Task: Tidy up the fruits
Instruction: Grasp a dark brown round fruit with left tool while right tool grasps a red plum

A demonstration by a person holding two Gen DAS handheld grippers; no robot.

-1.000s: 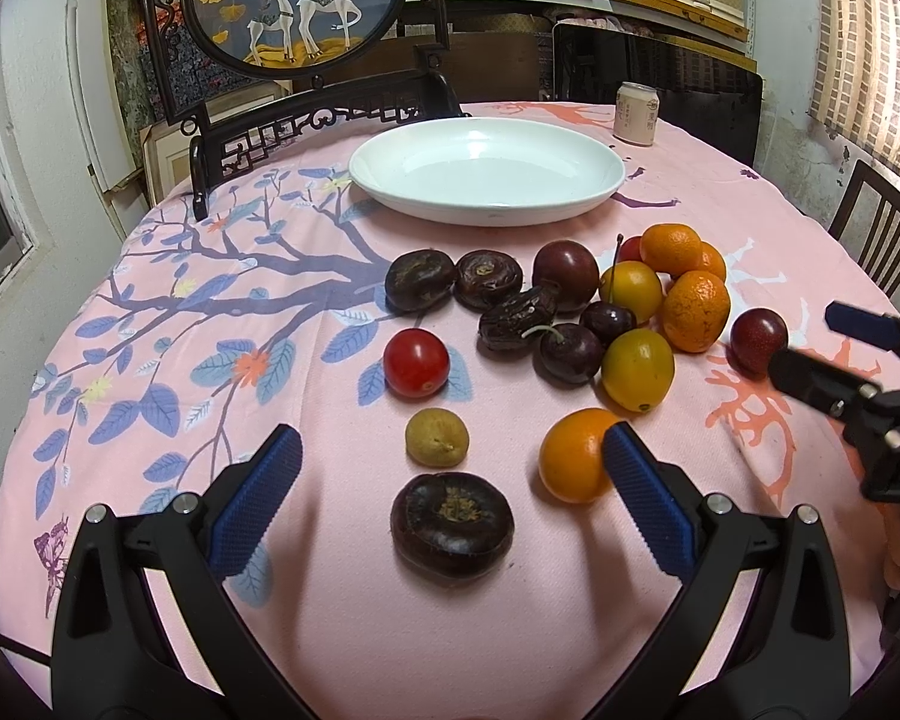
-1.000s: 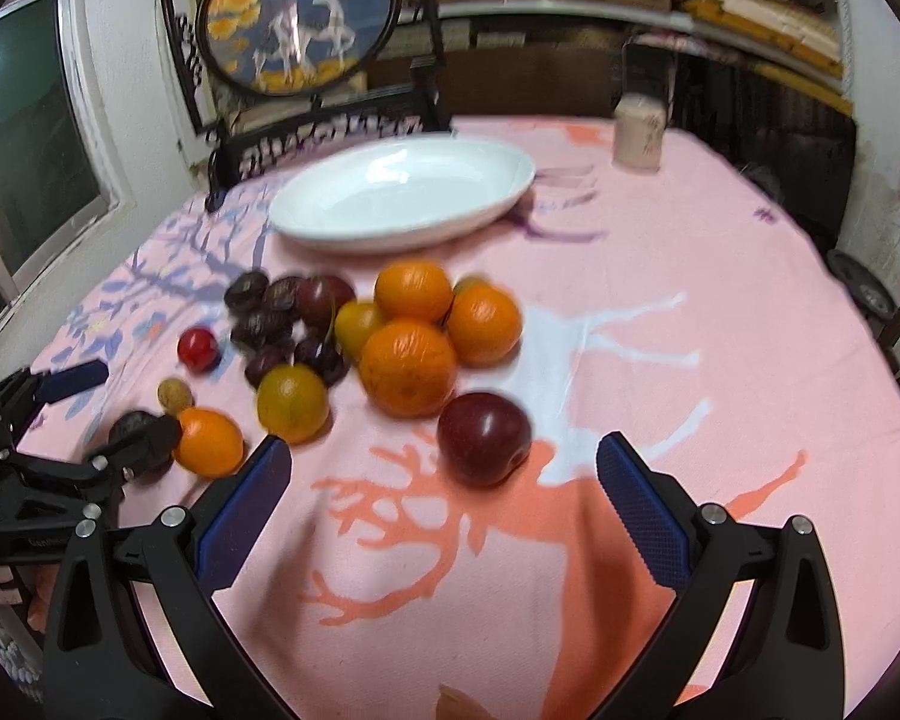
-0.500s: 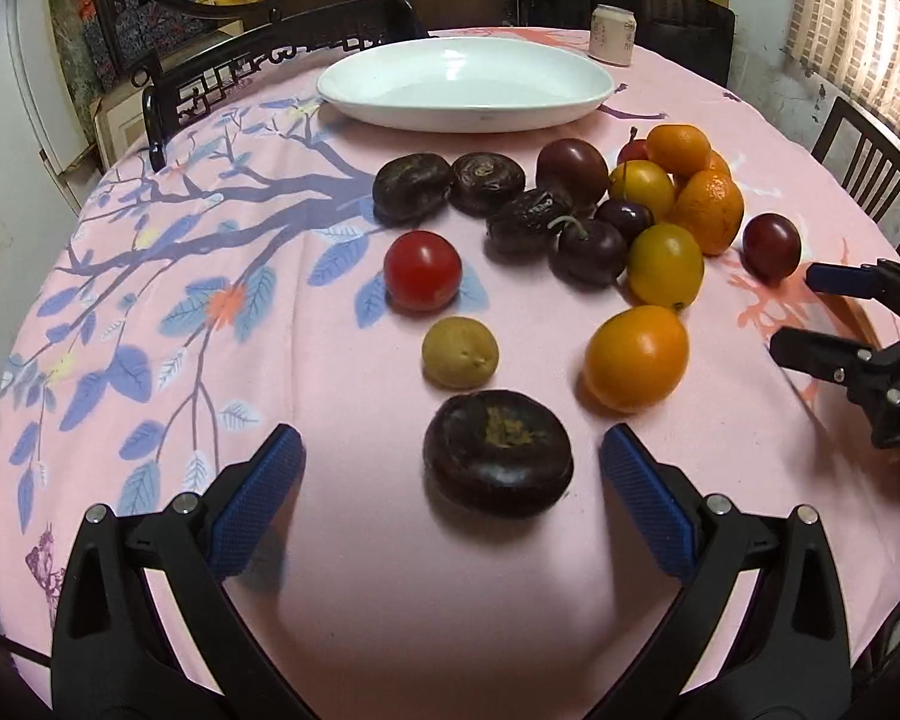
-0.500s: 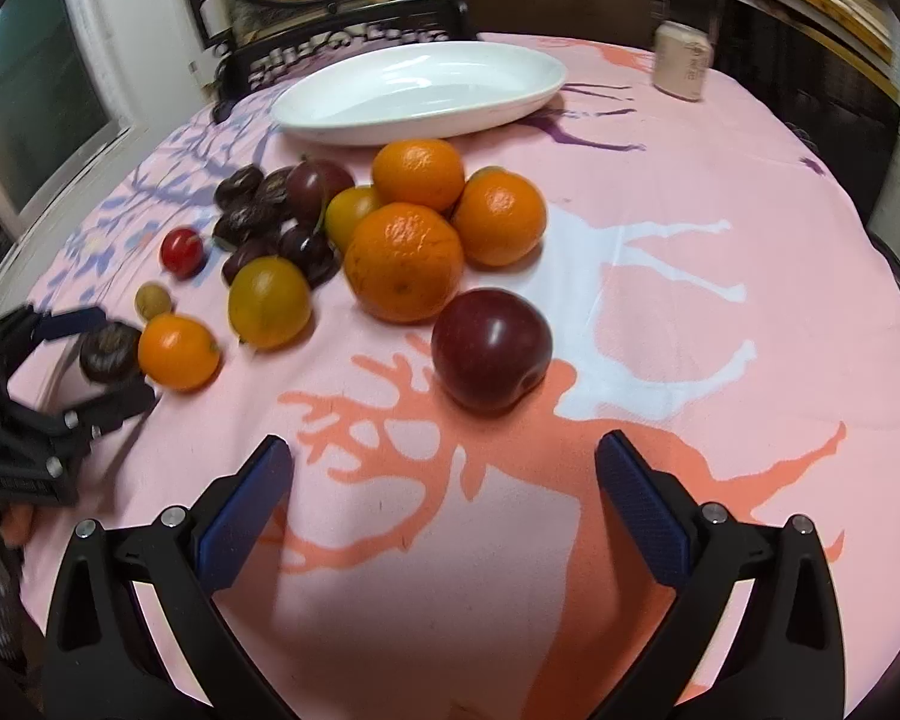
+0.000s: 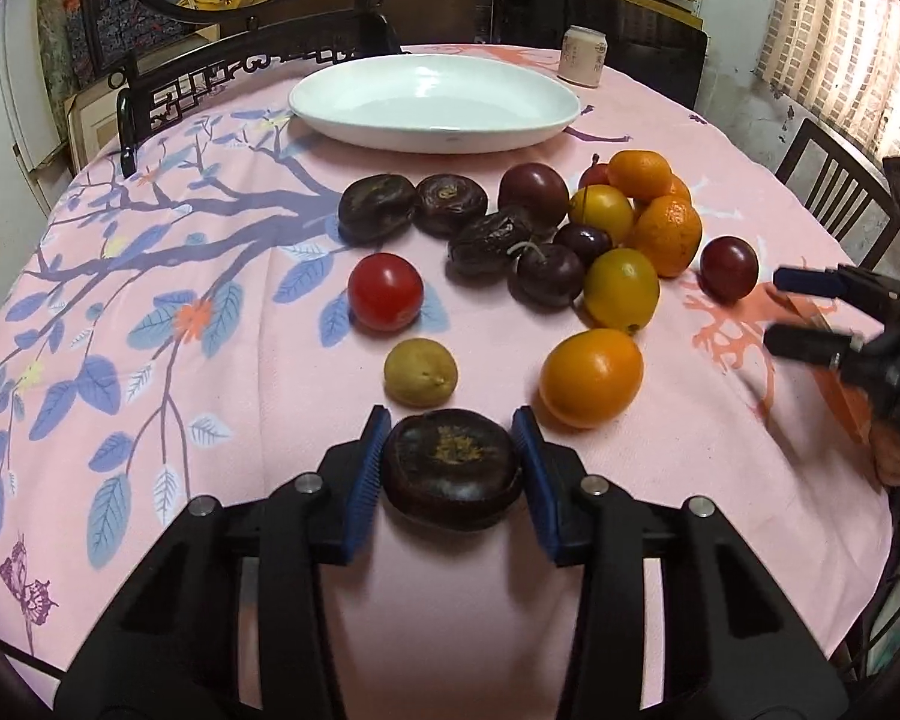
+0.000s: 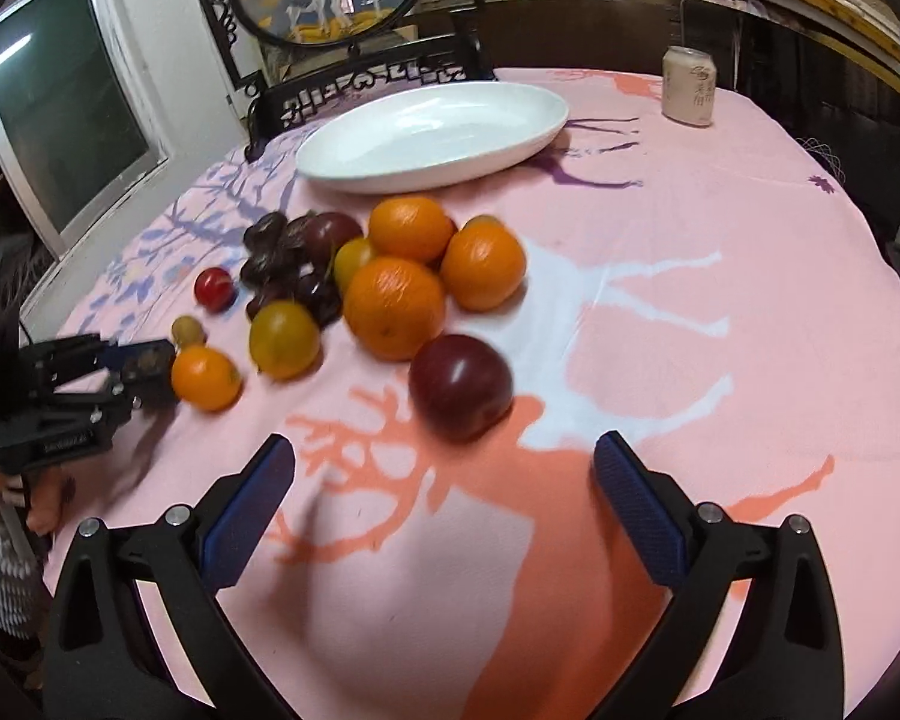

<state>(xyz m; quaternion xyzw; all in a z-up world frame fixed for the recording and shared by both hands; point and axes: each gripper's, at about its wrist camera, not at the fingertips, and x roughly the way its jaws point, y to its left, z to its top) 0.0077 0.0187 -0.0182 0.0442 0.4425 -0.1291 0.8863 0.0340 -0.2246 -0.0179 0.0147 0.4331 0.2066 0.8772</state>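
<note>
My left gripper point(image 5: 453, 468) is shut on a dark brown round fruit point(image 5: 453, 465) near the table's front; it also shows in the right wrist view point(image 6: 141, 369). Just beyond it lie a small yellow-green fruit point(image 5: 420, 372), an orange point(image 5: 591, 377) and a red tomato point(image 5: 385, 291). Further back is a pile of dark fruits point(image 5: 492, 228), yellow fruits point(image 5: 621, 288) and oranges point(image 5: 666, 234). A white oval plate point(image 5: 435, 102) stands empty at the back. My right gripper point(image 6: 444, 483) is open, just short of a dark red plum point(image 6: 461, 386).
A drinks can point(image 6: 689, 87) stands at the back right of the pink tablecloth point(image 6: 720, 252). A carved dark chair point(image 5: 240, 78) stands behind the plate, and another chair point(image 5: 834, 180) at the right edge.
My left gripper moved forward and closed on the dark brown fruit. My right gripper drew a little closer to the dark red plum, still open.
</note>
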